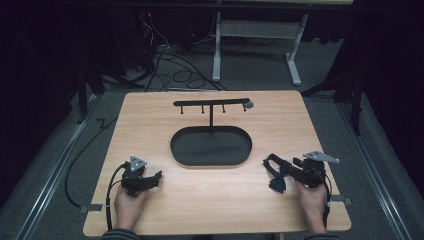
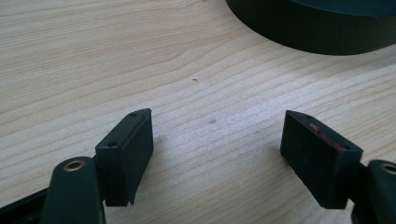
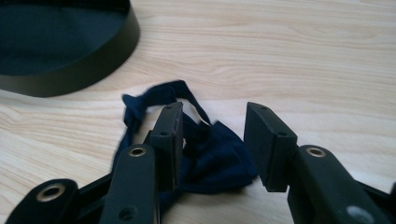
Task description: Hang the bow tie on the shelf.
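A dark navy bow tie with a thin strap lies on the wooden table at the right. My right gripper is open around it: the fabric sits between the jaws and partly under the left one, unclamped. In the high view the bow tie lies just left of the right gripper. The left gripper is open low over bare wood, with nothing between its jaws; in the high view it is at the front left.
A black oval tray lies mid-table, its wall showing near both grippers. From its far rim rises a black T-shaped stand with small hooks. Beyond the table are cables and another table's legs.
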Motion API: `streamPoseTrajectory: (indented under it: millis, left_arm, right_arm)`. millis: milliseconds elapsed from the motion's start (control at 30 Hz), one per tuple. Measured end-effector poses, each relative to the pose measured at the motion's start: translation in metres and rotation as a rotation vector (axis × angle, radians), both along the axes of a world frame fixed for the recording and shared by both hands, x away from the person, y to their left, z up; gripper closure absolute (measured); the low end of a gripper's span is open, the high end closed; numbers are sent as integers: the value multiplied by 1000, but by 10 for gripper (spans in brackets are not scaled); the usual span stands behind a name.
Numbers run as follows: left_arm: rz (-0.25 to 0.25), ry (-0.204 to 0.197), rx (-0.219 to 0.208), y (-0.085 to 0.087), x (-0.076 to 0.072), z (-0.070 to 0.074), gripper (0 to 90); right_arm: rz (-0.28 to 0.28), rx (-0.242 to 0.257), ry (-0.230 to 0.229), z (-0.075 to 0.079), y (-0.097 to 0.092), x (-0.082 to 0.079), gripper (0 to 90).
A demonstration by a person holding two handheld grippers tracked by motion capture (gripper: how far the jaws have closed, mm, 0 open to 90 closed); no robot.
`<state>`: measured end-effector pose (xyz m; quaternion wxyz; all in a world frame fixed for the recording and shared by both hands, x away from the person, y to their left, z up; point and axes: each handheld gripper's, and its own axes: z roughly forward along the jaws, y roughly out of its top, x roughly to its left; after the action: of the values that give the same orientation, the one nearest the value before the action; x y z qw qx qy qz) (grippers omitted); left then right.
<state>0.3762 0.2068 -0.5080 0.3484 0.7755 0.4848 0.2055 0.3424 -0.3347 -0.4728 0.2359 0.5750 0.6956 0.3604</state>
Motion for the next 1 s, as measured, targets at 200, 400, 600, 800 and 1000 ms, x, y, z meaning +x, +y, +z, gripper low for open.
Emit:
streamPoseTrajectory:
  millis: [200, 400, 600, 800, 1000]
  left_arm:
    - [0, 0, -1, 0, 0, 0, 260]
    - [0, 0, 1, 0, 0, 0, 258]
    - [0, 0, 0, 0, 0, 0, 260]
    - [0, 0, 0, 0, 0, 0, 261]
    - [0, 0, 0, 0, 0, 0, 260]
  right_arm:
    - [37, 5, 7, 4, 8, 11, 590]
    - [62, -6, 27, 6, 16, 25, 571]
    - [73, 1, 62, 1, 19, 37, 572]
    - [73, 18, 99, -8, 21, 46, 580]
    - [88, 9, 123, -16, 23, 51, 645]
